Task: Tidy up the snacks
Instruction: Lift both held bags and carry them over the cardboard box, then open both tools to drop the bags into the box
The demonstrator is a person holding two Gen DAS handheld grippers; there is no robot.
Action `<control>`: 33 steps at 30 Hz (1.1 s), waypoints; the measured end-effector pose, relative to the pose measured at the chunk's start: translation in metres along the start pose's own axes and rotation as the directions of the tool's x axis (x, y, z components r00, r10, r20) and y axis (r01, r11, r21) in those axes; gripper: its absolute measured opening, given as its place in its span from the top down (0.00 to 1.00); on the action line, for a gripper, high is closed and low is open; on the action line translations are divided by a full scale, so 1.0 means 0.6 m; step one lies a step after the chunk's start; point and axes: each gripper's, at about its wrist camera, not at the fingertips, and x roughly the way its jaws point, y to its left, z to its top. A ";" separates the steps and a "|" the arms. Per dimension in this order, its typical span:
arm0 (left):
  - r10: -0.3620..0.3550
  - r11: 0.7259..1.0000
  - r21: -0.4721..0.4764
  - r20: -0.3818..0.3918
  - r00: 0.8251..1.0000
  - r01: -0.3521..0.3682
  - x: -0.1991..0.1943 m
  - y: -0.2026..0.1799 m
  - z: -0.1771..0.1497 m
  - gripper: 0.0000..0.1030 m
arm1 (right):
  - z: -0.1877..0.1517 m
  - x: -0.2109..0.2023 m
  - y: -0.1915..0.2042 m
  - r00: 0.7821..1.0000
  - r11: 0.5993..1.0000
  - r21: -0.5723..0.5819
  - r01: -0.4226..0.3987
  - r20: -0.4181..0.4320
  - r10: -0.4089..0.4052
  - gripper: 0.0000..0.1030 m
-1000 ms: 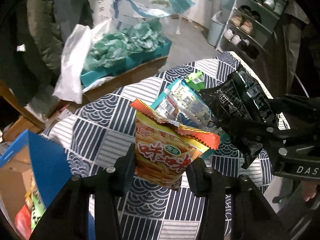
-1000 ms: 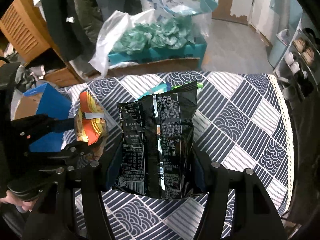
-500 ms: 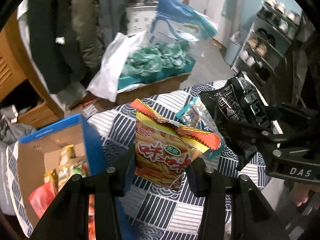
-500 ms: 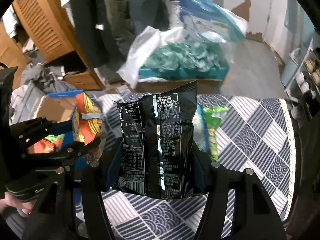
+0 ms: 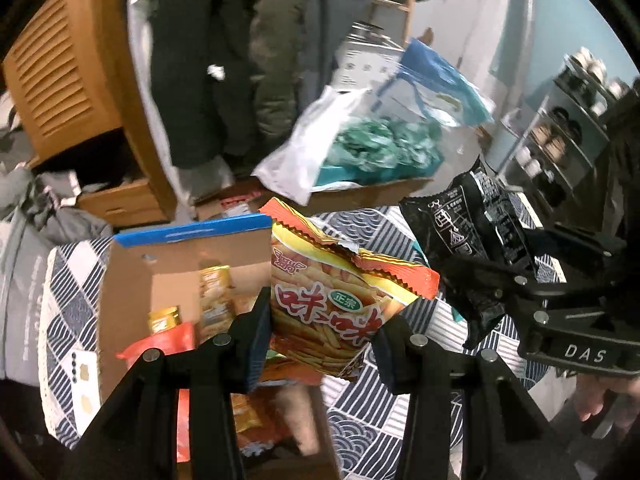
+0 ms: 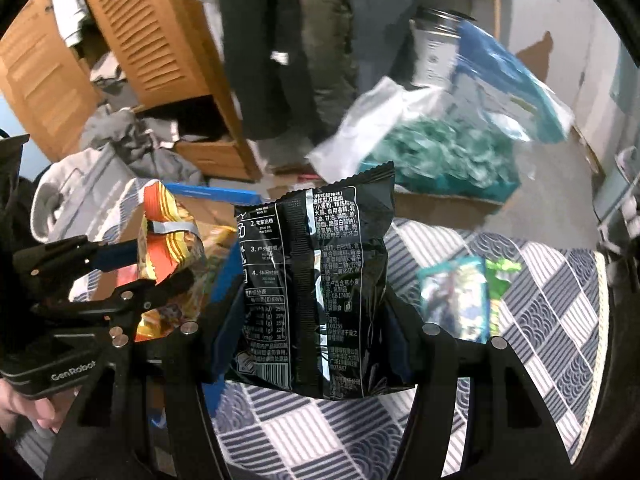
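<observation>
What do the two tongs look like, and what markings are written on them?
Both tongs are matte black, with two angular fingers joined by round silver rivets and dark blue pads inside. The left tongs carry white "GenRobot" lettering, seen from the right wrist. The right tongs carry white letters "DAS". No cables or sleeves show.

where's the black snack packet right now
The black snack packet is clamped in the right gripper, held up above the patterned tablecloth. In the left wrist view it sits to the right of the orange snack bag.
</observation>
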 end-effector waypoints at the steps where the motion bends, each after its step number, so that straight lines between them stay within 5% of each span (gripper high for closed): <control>1: 0.006 1.000 -0.014 0.003 1.000 -0.006 -0.004 0.012 -0.002 0.56 | 0.002 0.003 0.008 1.000 1.000 -0.007 -0.006 -0.002 0.006 0.40; 11: 0.066 0.990 -0.123 0.026 0.997 -0.063 -0.028 0.118 -0.026 0.56 | 0.027 0.051 0.103 0.997 0.996 -0.064 -0.067 -0.048 0.064 0.40; 33: 0.099 0.925 -0.359 -0.091 0.991 -0.125 0.023 0.274 -0.072 0.56 | 0.059 0.163 0.223 0.978 0.986 -0.083 -0.147 -0.159 0.133 0.40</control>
